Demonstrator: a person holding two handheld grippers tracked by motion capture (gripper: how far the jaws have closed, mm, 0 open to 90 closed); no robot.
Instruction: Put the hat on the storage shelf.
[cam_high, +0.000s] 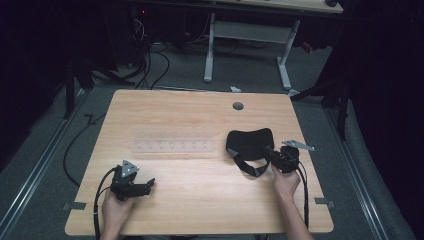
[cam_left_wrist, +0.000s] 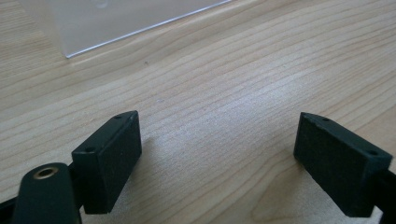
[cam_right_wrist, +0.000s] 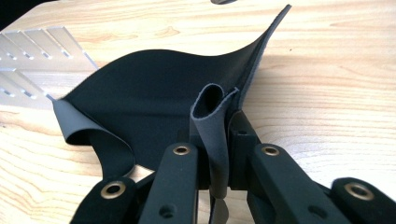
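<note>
Right gripper (cam_right_wrist: 219, 182) clamped on black eye mask (cam_right_wrist: 159, 88) strap fold (thin bite), could slip out w/ a tug; left gripper (cam_left_wrist: 217, 158) jaws apart, idle

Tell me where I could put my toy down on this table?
The bare wood between the left tool and the right tool is free, and so is the far strip behind the clear plastic tray. It is crowded around the black eye mask, which the right tool pinches.

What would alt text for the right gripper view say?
The right gripper is shut on a folded strap of a black eye mask lying on a wooden table, a clear plastic rack behind it.
</note>
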